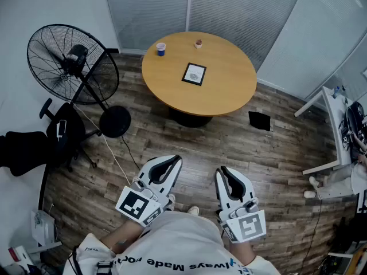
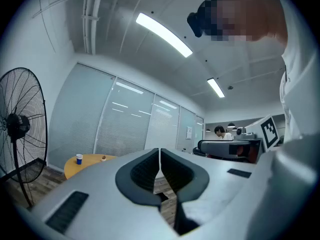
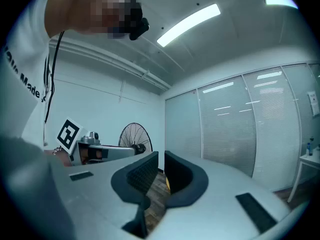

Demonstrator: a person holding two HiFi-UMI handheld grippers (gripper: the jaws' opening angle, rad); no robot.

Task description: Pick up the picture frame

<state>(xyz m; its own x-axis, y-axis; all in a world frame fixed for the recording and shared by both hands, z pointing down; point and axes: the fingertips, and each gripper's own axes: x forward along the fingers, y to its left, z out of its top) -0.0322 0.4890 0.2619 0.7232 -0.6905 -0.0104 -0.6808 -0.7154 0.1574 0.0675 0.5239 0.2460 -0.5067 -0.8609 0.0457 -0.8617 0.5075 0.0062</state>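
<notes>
Left gripper and right gripper, jaws pressed together and empty, sit well apart from the picture frame flat on the table: step closer, then spread one.

The frame is a small flat square. Its edge is black, and inside is a white sheet with a pale grey shape in the middle. It lies flat, face up, on the round wooden table. It sits near the middle of the table top, turned a little so its sides are not straight. Nothing touches it.
</notes>
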